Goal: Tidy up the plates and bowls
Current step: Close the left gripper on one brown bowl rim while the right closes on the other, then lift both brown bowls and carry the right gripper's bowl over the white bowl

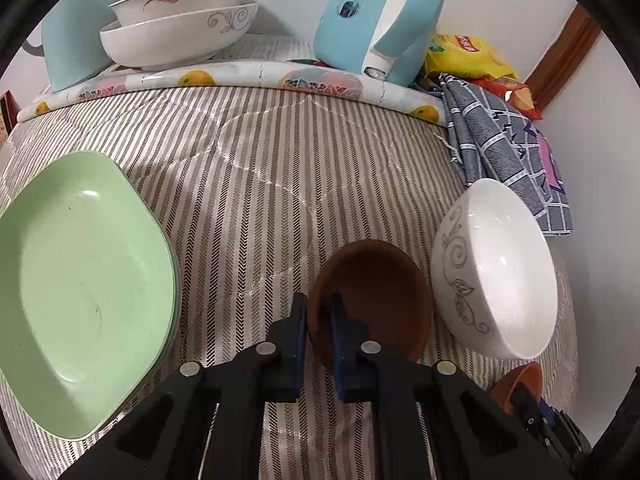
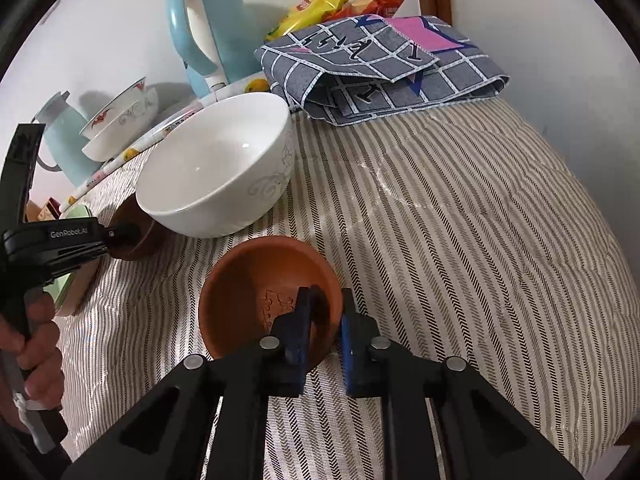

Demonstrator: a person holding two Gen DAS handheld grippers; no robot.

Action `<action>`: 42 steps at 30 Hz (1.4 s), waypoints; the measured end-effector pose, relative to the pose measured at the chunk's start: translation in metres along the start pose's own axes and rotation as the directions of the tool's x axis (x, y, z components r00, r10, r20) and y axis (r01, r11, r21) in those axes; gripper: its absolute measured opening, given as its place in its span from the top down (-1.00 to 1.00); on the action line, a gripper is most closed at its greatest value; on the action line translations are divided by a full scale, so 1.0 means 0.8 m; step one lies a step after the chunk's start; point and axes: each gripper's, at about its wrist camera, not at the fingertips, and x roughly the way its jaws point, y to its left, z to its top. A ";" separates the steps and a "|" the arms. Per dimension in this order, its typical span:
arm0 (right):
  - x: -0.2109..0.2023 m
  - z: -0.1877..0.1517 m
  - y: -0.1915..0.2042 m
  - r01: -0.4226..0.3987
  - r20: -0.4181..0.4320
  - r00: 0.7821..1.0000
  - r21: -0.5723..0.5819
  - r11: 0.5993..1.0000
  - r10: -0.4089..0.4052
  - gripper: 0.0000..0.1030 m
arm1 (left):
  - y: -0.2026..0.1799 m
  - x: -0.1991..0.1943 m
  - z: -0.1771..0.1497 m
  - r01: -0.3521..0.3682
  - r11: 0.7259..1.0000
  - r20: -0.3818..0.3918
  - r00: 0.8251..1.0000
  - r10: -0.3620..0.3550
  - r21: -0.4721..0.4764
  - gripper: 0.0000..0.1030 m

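Note:
My left gripper is shut on the near rim of a dark brown bowl, one finger inside and one outside. A white bowl with grey scrollwork stands just right of it, and green plates lie stacked at the left. My right gripper is shut on the right rim of an orange-brown bowl on the striped cloth. In the right wrist view the same white bowl sits behind it, and the left gripper grips the dark bowl at the left, held by a hand.
At the back stand two stacked white bowls, a pale blue kettle and a pale blue flask on a fruit-patterned mat. A folded grey checked cloth and snack packets lie by the wall.

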 end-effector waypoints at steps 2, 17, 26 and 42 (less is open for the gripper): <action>-0.004 0.000 0.003 -0.002 0.010 1.000 -0.005 1.000 0.002 0.83 | -0.001 -0.007 -0.001 0.020 1.000 0.012 1.000 -0.020 0.002 0.84; -0.047 0.006 0.023 0.020 0.068 0.998 -0.032 0.999 -0.018 0.85 | 0.008 -0.061 -0.010 0.053 0.999 0.064 0.997 -0.053 0.012 0.84; -0.054 0.006 0.034 0.056 0.065 0.997 -0.051 0.997 -0.052 0.84 | 0.029 -0.097 -0.008 0.062 0.998 0.108 0.992 -0.062 0.005 0.84; -0.026 -0.009 0.007 0.059 -0.015 0.998 -0.030 0.998 -0.060 0.82 | 0.040 -0.088 -0.023 0.067 0.998 0.077 0.995 -0.066 -0.009 0.84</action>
